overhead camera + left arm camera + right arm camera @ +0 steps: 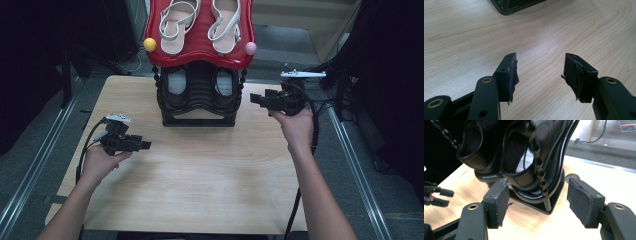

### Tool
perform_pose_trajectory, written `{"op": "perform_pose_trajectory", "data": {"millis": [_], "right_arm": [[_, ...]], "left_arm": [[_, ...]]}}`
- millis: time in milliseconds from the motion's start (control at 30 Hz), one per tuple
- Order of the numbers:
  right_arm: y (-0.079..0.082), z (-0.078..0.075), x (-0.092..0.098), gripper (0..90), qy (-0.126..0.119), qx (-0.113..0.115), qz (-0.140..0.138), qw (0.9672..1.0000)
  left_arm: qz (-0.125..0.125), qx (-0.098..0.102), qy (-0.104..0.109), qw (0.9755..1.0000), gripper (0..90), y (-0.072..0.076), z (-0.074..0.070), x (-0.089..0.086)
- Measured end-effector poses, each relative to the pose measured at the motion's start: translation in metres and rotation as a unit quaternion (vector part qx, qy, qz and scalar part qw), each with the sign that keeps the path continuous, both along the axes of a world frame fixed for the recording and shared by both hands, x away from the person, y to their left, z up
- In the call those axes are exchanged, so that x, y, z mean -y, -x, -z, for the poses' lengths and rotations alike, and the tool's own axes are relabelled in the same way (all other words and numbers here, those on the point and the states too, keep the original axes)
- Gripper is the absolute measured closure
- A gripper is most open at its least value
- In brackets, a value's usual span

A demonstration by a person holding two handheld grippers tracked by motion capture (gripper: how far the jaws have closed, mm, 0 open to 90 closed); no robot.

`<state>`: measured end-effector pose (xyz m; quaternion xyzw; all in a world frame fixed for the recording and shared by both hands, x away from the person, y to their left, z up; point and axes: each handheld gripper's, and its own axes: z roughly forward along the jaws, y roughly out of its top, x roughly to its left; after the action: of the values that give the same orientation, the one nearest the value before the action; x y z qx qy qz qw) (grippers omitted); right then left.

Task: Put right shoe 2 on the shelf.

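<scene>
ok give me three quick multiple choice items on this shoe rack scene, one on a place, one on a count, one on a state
1. Where do the white sandals lie?
A. on the table
B. on the red top shelf
C. in the left gripper

2. How many coloured balls sit on the red shelf's front corners?
A. one
B. two
C. four

3. How do the right gripper's jaws stand?
A. open, holding nothing
B. shut on a sandal
C. shut on the rack

Answers:
1 B, both sandals rest on the red shelf.
2 B, a yellow ball and a pink ball.
3 A, a clear gap shows between its pads.
</scene>
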<state>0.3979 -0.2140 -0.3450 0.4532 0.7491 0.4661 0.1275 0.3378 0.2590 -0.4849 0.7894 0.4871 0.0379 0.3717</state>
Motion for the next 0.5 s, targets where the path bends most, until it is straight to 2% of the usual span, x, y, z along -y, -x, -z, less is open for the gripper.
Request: {"op": "perform_pose_trajectory", "data": {"millis": [367,500], "right_arm": [[0.01,0.03,-0.006,35.3,-0.009,-0.004,-0.01,0.9999],[0.014,0.042,-0.008,38.3,-0.014,-0.01,-0.021,0.9996]], "left_arm": [[0.002,0.002,-0.001,1.0,42.5,0.0,0.001,0.001],[0.005,0.002,-0.003,1.0,42.3,0.0,0.0,0.001]]}}
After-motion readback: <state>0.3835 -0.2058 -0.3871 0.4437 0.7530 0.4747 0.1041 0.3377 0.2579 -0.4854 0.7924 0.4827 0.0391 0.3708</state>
